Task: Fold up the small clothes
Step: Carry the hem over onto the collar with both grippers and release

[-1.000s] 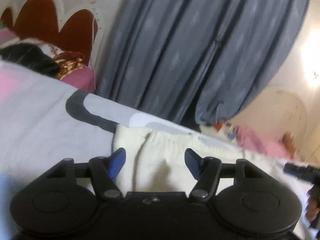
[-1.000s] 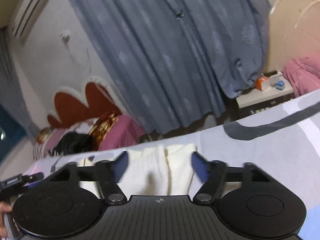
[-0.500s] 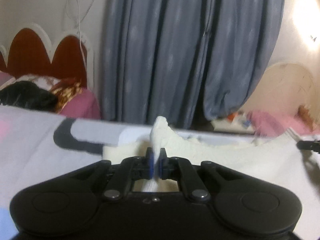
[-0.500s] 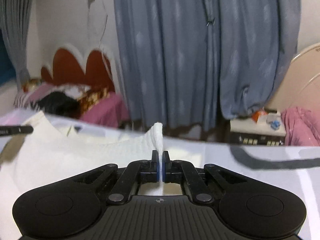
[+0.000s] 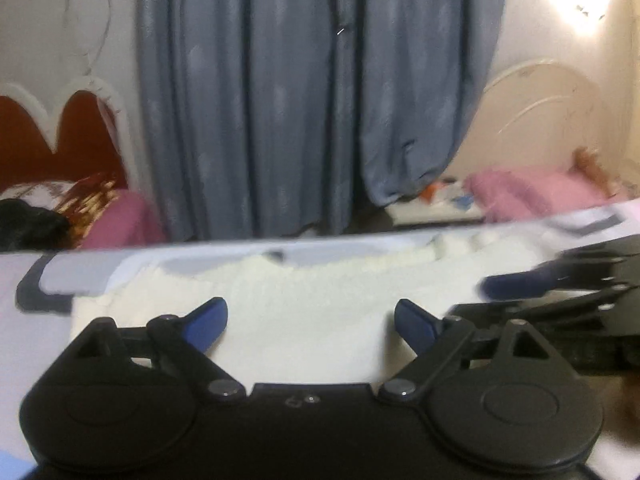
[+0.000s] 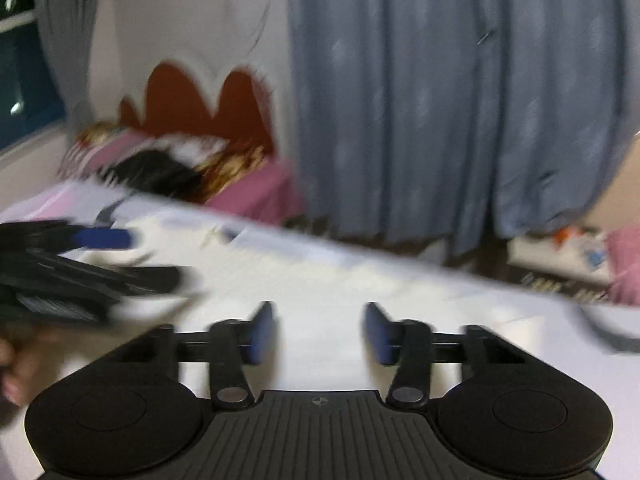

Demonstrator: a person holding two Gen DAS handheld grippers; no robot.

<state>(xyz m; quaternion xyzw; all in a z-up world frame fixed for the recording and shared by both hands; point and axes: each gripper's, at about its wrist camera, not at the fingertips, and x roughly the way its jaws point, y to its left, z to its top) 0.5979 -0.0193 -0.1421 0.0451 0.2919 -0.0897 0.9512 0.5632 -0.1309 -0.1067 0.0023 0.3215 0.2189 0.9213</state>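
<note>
Left wrist view: we see left tongs [image 5: 311,322] low over the cream garment [image 5: 320,312], pads wide apart and opening, nothing pinched; cloth lies under the gap, not gripped.
Right wrist view: right tongs [image 6: 319,330] at a narrower gap, jaws opening, pads clear of the fabric; picture heavily blurred.
Garment place: flat on the bed [image 5: 44,308], just ahead of both tongs, far edge ragged near the bed's far side. In the right view it reads as a pale smear [image 6: 320,280]; we cannot make out its outline there.
Why so: we judge both ends are being let go so the cloth settles flat after a fold stroke. Tongs point downward at the cloth, consistent with laying down rather than lifting.
Tongs spacing: right tongs show at right edge of the left view [image 5: 560,280], left tongs at left edge of the right view [image 6: 80,256]; close together, so we judge the grip points were near each other.
Hand: part of a hand [image 6: 20,364] at the near left.
Surface: soft bedsheet, pale with grey band pattern [image 5: 52,280]; fabric should slide little.
Room: blue-grey curtain [image 5: 304,100] far centre, red scalloped headboard [image 5: 48,136] far left, pink bedding [image 5: 532,192] far right.
</note>
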